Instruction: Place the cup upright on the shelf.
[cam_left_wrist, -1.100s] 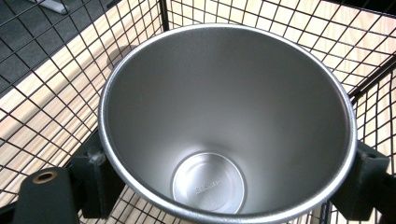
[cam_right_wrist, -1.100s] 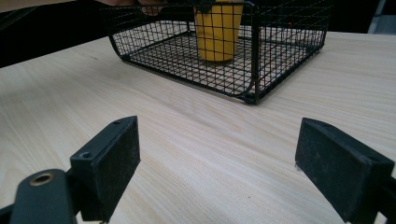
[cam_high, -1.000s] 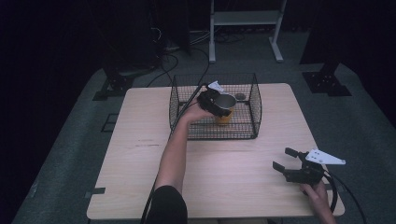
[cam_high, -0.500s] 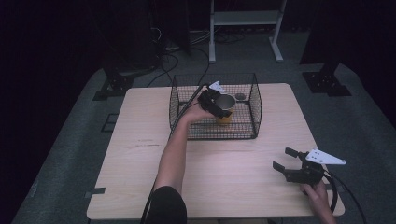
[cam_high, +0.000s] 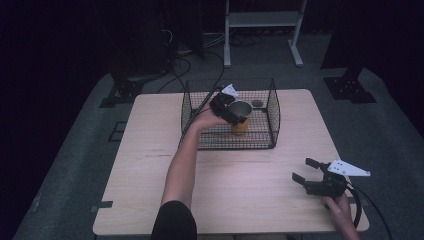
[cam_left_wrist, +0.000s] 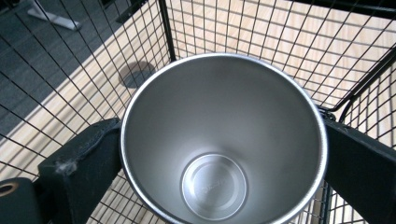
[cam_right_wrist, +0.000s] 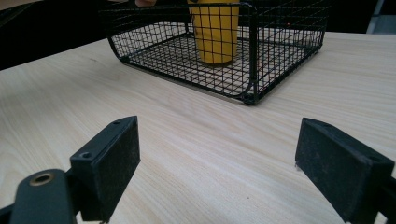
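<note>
Holding steady versus a second ago: left claw (cam_high: 235, 114) sits in the same spot inside the wire basket (cam_high: 272, 117), clenched on the steel cup (cam_high: 240, 109), one jaw on each side of the cup wall in the left gripper view. Cup is yellow outside and bare metal inside (cam_left_wrist: 219, 144), upright, mouth up, nothing in it. It stands inside the basket, toward the back half; whether its base touches the basket floor I can't tell from the high view, and in the right gripper view (cam_right_wrist: 215, 30) the base looks down on the mesh but the wires blur it.

Right claw (cam_high: 306, 170) also unchanged: near the front right corner of the desk (cam_high: 150, 165), jaws spread wide, nothing between them, pointed toward the basket. Right hand (cam_high: 342, 210) is cut off at the bottom edge.

Hard to read:
- Dark round spot (cam_high: 257, 103) on the desk behind the cup, seen through the mesh (cam_left_wrist: 135, 73); can't say what it is.
- Cup's top is cropped in the right gripper view.
- Left hand (cam_high: 207, 119) partly hidden by the basket wall.
</note>
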